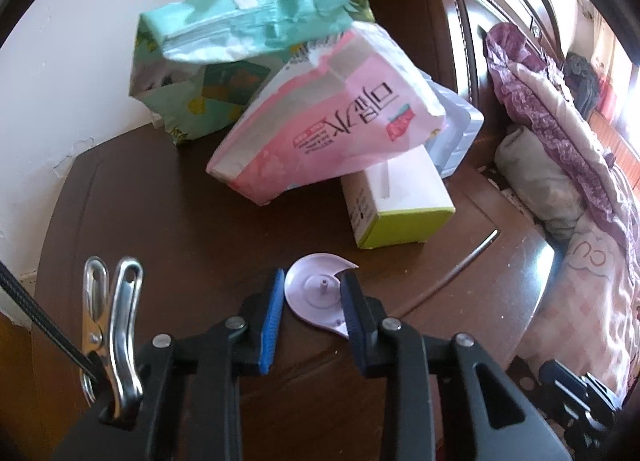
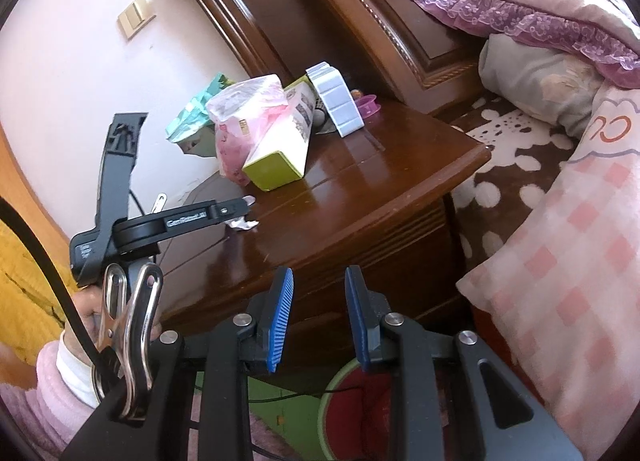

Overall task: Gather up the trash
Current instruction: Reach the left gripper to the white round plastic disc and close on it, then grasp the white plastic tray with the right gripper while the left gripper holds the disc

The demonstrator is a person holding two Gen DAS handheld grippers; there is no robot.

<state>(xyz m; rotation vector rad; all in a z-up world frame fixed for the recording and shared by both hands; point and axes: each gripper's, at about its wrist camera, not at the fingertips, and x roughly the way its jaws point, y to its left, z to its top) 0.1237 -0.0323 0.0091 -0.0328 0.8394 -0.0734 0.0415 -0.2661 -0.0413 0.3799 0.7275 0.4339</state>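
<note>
Looking down the left wrist camera first: a metal clip hangs at the far left of the rig, over the dark wooden nightstand. Up against the wall there's a mint-green packet, torn open at the top. A pink packet leans on it, and its other end rests on a white box with a lime-green end. A pale blue plastic tray pokes out behind those two.

The trash bit is a broken lilac plastic disc at the front edge of the nightstand, right between the fingers of the left gripper. The jaws are pulled in fairly narrow, with the blue pad meeting the disc's left edge and the other finger covering its right side, so it looks pinched. Further right is the bed, with a heap of pillows and purple lace bedding.

Over on the right wrist camera, a hand in a fuzzy pink sleeve holds that left tool out over the nightstand. The right gripper hangs in front of the nightstand's side with its jaws partly apart and nothing between them. Below it sits a round green-rimmed container, red inside.
</note>
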